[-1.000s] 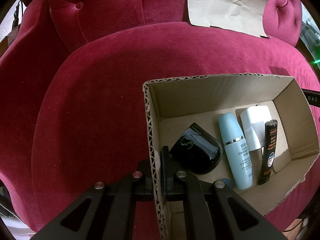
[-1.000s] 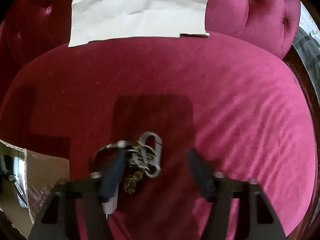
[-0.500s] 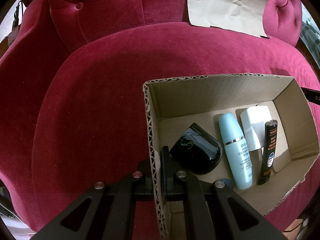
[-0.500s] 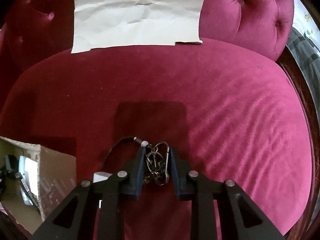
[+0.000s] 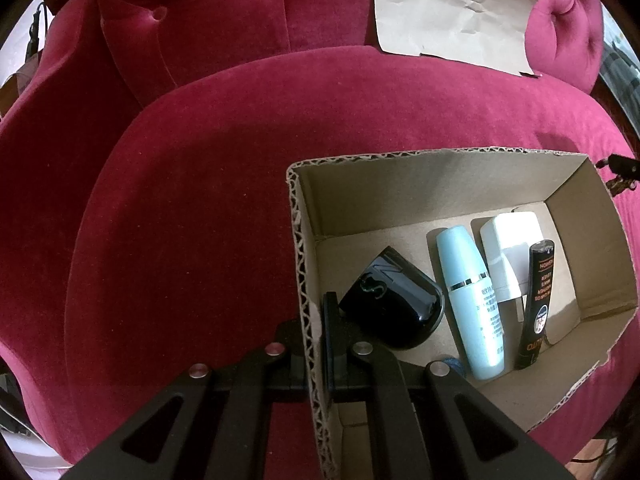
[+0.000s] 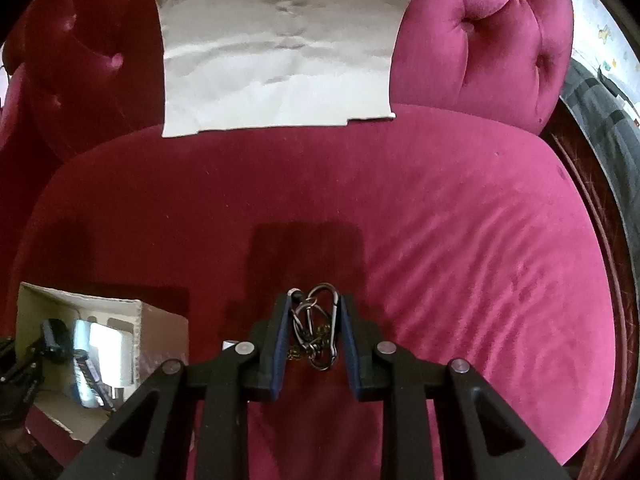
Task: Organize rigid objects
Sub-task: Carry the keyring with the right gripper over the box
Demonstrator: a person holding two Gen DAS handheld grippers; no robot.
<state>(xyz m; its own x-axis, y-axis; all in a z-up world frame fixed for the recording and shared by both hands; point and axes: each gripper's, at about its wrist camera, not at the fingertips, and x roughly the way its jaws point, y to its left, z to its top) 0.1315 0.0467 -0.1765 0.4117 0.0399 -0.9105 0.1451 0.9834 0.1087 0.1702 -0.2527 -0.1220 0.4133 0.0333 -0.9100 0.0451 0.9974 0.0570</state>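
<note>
My left gripper (image 5: 318, 320) is shut on the left wall of an open cardboard box (image 5: 440, 188) that rests on a red velvet seat. Inside the box lie a black glossy case (image 5: 394, 304), a pale blue bottle (image 5: 468, 300), a white bottle (image 5: 506, 252) and a black tube (image 5: 536, 304). My right gripper (image 6: 314, 320) is shut on a bunch of metal key rings with a carabiner (image 6: 316, 328), lifted off the seat cushion (image 6: 460, 240). The cardboard box (image 6: 160, 332) shows at the lower left of the right wrist view.
A creased sheet of brown paper (image 6: 280, 48) leans on the tufted backrest (image 6: 480, 40). The red cushion (image 5: 200, 200) spreads left of the box. A dark wooden edge and patterned floor (image 6: 600, 100) lie to the right of the seat.
The right gripper's jaws closed on the key ring bunch and lifted it off the cushion; the view rose and the box came further into sight. The left gripper stayed put on the box wall.
</note>
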